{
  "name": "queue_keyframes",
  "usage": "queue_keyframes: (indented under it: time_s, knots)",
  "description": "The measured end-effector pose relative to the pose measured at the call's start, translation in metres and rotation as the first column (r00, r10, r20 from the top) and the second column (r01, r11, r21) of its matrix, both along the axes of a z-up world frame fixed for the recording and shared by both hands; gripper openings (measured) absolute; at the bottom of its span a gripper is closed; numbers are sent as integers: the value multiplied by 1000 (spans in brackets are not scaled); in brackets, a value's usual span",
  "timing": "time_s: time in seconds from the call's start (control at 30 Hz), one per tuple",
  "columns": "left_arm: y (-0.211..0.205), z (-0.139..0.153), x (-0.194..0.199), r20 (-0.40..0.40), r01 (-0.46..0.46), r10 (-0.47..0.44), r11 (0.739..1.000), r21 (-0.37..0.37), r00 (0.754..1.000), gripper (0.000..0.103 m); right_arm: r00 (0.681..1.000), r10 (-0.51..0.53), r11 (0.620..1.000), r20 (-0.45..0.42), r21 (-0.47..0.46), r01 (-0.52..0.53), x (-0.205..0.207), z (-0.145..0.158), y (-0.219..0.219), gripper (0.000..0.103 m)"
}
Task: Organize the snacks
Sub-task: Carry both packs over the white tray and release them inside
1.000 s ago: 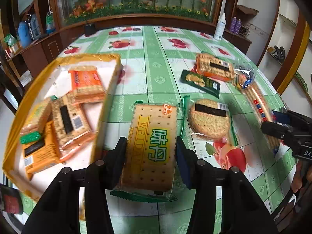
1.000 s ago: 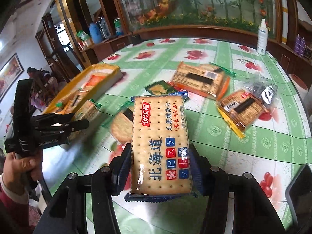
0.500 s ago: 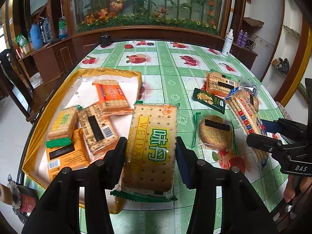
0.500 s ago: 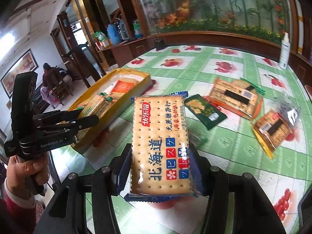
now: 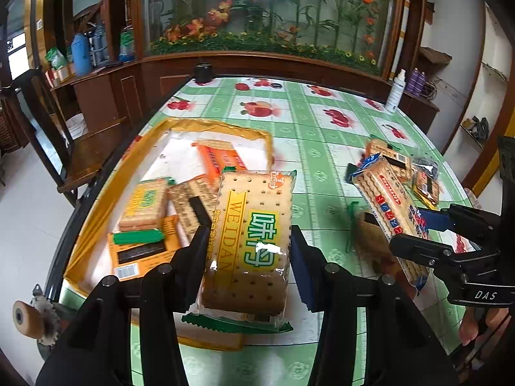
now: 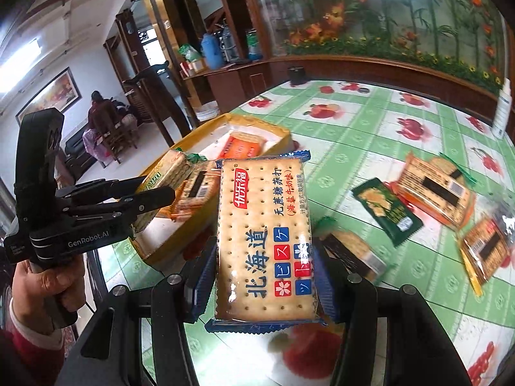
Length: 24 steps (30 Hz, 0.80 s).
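Landmark: yellow-rimmed tray (image 5: 96, 212) at the worktop's (image 5: 309, 148) left edge, worktop covered in green fruit-print cloth.

Left claw (image 5: 246, 251): closed on WEIDAN cracker pack (image 5: 254, 238), green-edged wrapper, pads pressing both long sides. Pack held off the surface, over the tray's near right corner, long axis pointing away from the camera.

Right claw (image 6: 264, 267): closed on blue-wrapped Hokkaido cracker pack (image 6: 265, 234), gripped at both long sides, lifted clear of the worktop. Seen from left wrist cam, this pack (image 5: 391, 215) hangs right of the tray, above the cloth.

Tray contents: orange pack (image 5: 219, 157) at far end; green-label cracker pack (image 5: 145, 202) and barcode-side cracker pack (image 5: 193, 202) mid-tray; orange pack w/ barcode (image 5: 138, 251) at near end, a green strip lying on it.

Right of tray, loose on worktop: dark green snack sachet (image 6: 386, 215); large cracker pack w/ black label (image 6: 434, 189) beyond it; smaller pack (image 6: 486, 251) further right; a round-cracker pack (image 6: 351, 251) partly hidden behind the right claw.

Person's hand (image 6: 48, 286), red sleeve, holds left claw's handle.

White spray bottle (image 5: 396, 91) at worktop's far right edge, well apart from tray.
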<state>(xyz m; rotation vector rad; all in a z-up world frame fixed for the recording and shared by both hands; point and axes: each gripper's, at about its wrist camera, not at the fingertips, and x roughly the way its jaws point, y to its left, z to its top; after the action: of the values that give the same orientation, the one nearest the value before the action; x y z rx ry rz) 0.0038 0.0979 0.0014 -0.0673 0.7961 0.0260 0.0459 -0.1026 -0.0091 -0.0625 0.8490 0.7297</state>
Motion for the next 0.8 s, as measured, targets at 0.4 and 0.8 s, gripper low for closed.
queue_keyframes:
  time_s: [0.4, 0.8]
  knots:
    - [42, -4, -3, 3, -104, 104, 995, -6, 995, 47, 994, 107, 994, 13, 9, -107, 21, 7, 68, 56]
    - [84, -15, 18, -24, -192, 191, 981, -30, 981, 47, 990, 128, 990, -63, 62, -125, 85, -10, 145, 56]
